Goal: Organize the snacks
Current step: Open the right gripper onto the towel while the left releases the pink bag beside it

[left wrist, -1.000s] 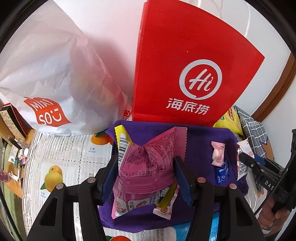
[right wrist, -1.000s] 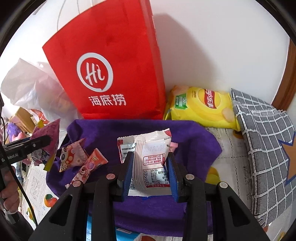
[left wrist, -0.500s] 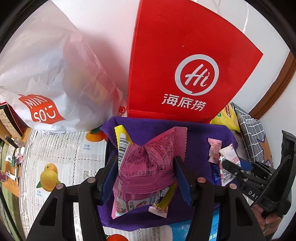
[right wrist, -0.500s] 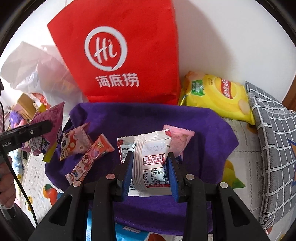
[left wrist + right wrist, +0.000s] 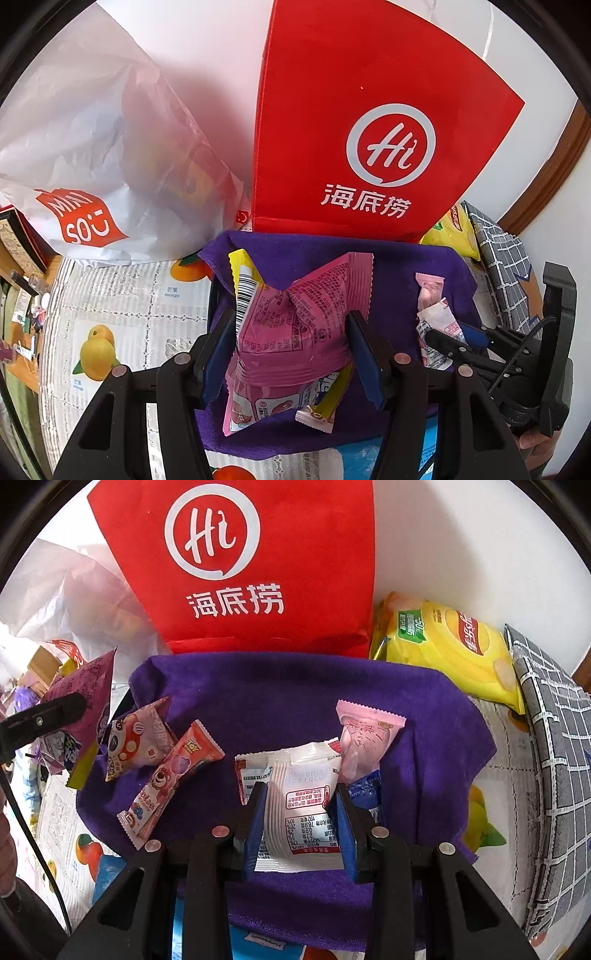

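Lower and closer to the purple cloth (image 5: 258,701) than a second ago — right gripper (image 5: 300,819), fingers clamped on a flat, crinkly white packet (image 5: 303,812) just above it. Unmoved: left gripper (image 5: 291,354), fingers pinching a creased, glossy pink packet (image 5: 295,325) over the soft, fuzzy cloth.

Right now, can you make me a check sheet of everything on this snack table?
Surface: fruit-print tablecloth under a purple cloth.
Job's things: pink crinkly snack packet, white sachet with red label; loose pink candies on the cloth.
Clutter: red paper bag, white plastic bag, yellow chip bag, grey checked fabric.
Grippers: left gripper shut on the pink packet; right gripper shut on the sachet.
Cables: black cable at left.
Surroundings: white wall, wooden trim.
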`<state>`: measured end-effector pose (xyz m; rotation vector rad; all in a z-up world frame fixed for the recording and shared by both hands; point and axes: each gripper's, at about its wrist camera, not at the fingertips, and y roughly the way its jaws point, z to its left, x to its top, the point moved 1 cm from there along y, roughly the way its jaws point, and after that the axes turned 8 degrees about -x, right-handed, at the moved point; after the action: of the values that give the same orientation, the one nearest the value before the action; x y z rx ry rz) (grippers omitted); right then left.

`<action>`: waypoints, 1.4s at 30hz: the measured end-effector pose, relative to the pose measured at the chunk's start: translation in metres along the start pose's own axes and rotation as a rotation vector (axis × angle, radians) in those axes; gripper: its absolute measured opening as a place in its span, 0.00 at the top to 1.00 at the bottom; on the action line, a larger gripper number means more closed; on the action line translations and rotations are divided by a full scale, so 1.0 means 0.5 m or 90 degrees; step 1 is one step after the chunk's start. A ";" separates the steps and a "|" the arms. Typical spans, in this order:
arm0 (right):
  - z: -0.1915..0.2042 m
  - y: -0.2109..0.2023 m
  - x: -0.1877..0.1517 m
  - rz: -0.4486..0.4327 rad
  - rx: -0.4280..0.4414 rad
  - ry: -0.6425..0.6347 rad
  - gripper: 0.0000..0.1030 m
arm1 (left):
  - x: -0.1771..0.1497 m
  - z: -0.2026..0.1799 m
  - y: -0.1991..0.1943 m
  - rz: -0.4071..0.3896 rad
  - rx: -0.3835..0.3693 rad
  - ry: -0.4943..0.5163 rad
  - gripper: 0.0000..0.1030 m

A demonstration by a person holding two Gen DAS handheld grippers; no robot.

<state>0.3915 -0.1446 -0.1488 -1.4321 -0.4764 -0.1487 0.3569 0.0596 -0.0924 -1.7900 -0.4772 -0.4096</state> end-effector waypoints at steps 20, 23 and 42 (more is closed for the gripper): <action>-0.039 -0.072 0.010 -0.068 0.031 0.046 0.41 | -0.013 -0.037 0.046 0.052 0.007 0.040 0.42; -0.044 -0.072 0.009 -0.066 0.027 0.052 0.41 | -0.014 -0.044 0.051 0.058 0.010 0.047 0.42; -0.047 -0.106 0.013 -0.086 0.029 0.075 0.33 | -0.009 -0.052 0.029 0.045 -0.009 0.043 0.33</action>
<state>0.3824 -0.1739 -0.0992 -1.3380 -0.4772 -0.3269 0.3597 0.0306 -0.0997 -1.7958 -0.3646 -0.4236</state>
